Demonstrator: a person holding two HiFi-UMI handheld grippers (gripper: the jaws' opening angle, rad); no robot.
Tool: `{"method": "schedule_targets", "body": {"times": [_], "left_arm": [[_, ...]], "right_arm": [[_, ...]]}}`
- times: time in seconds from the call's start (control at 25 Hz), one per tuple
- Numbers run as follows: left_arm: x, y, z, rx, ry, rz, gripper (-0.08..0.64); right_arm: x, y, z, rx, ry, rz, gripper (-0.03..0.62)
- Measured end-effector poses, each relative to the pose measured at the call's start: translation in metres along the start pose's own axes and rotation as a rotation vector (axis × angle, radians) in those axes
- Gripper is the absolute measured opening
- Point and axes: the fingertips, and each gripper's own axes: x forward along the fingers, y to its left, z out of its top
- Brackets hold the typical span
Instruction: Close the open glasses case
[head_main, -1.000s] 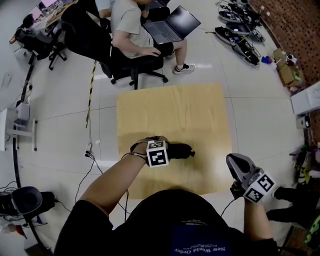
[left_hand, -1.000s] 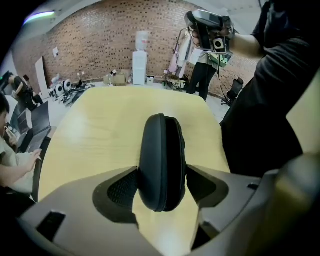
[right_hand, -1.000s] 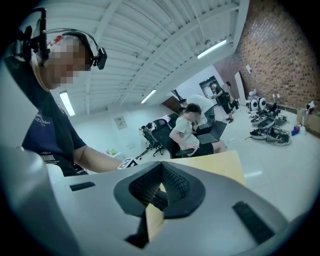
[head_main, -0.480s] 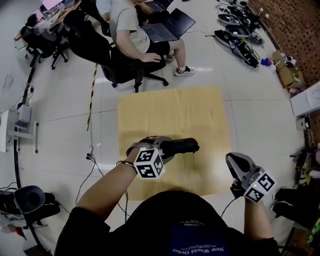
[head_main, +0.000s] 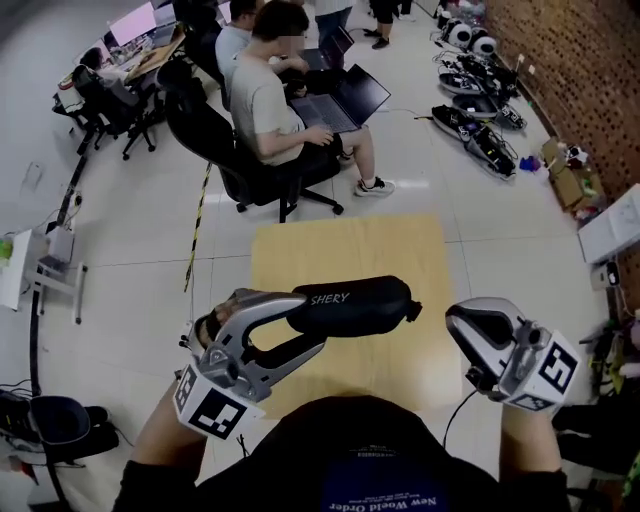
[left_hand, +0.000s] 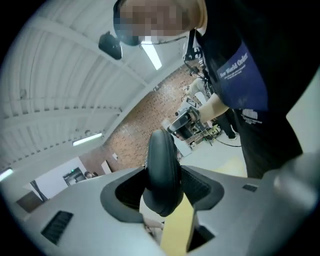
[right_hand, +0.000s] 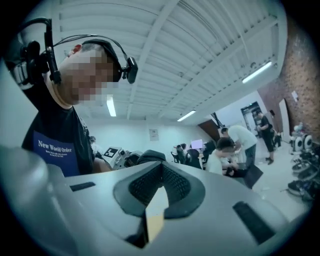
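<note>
We clamp the black glasses case (head_main: 365, 303) in our left tongs (head_main: 312, 325), which have just been closing, above the desk (head_main: 350, 245). Our right tongs (head_main: 468, 325) are pressed together, empty.

My left gripper (head_main: 302, 324) clamps the black glasses case (head_main: 360, 303) above the table (head_main: 350, 245); my right gripper (head_main: 472, 332) hovers near right.

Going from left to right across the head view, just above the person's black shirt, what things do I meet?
left gripper → case → right gripper
</note>
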Motion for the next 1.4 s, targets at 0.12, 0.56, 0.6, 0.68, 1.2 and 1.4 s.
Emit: {"method": "schedule_targets", "body": {"times": [0.12, 0.56, 0.6, 0.68, 1.2, 1.4], "left_arm": [[-0.037, 0.004, 0.037, 0.109, -0.054, 0.042, 0.232], [-0.075, -0.026, 0.080, 0.485, 0.034, 0.069, 0.232], [-0.073, -0.028, 0.080, 0.522, 0.039, 0.059, 0.230], [-0.071, -0.031, 0.080, 0.554, 0.035, 0.034, 0.232], [-0.078, -0.037, 0.102, 0.422, -0.119, -0.033, 0.232], [-0.070, -0.031, 0.110, 0.396, -0.120, -0.030, 0.232]], "right_arm": [[0.017, 0.035, 0.041, -0.047, -0.034, 0.145, -0.014], [0.015, 0.080, 0.063, -0.034, -0.016, 0.561, -0.014], [0.016, 0.080, 0.058, -0.030, 0.001, 0.585, -0.014], [0.017, 0.083, 0.045, -0.014, 0.046, 0.656, -0.014], [0.008, 0.107, 0.043, 0.174, 0.014, 1.000, 0.141], [0.001, 0.120, 0.045, 0.146, 0.013, 1.072, 0.039]]}}
